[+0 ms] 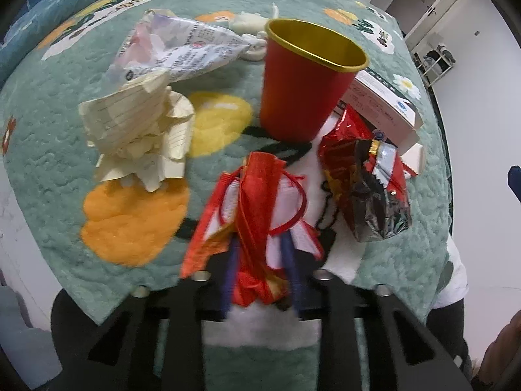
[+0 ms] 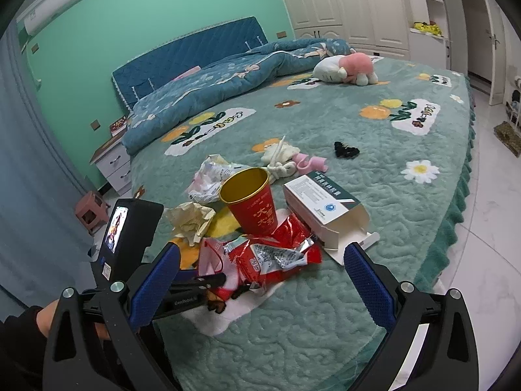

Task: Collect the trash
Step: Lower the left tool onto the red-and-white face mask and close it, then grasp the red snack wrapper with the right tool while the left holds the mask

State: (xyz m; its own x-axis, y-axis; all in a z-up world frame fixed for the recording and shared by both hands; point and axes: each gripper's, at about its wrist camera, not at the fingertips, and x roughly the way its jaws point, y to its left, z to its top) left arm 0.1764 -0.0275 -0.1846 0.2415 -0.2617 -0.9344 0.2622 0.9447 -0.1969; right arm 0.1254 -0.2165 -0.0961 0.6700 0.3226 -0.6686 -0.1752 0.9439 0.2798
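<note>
Left tongs [image 1: 260, 260] are closed on a red-and-white wrapper [image 1: 260, 215], pinched btwn the blue pads; the wrapper stands up out of the grip w/ its long axis running fwd, away from the camera. Its lower end is blurred, so how deep it sits in the grip is prob. not readable.

Right tongs [image 2: 263, 270] are spread wide, holding nothing, hovering low over the near edge of the bed [image 2: 374, 293].

Rest of the trash sits on the bed in one cluster: red paper cup [image 1: 302, 91] upright, mouth open, straight ahead of the held wrapper and just beyond it; crumpled lined paper [image 1: 143, 130] to the left; pale plastic bag [image 1: 176, 49] behind that; red foil snack bag [image 1: 368, 182] to the right of the cup's base; opened white carton [image 1: 384, 104] right behind the foil bag.

Key relation: cup lies dead ahead of the left tongs, on the wrapper's own axis, so the left arm looks nearer for a drop-in. The foil bag lies btwn the right tongs' fingers, closest pick for that side.
</note>
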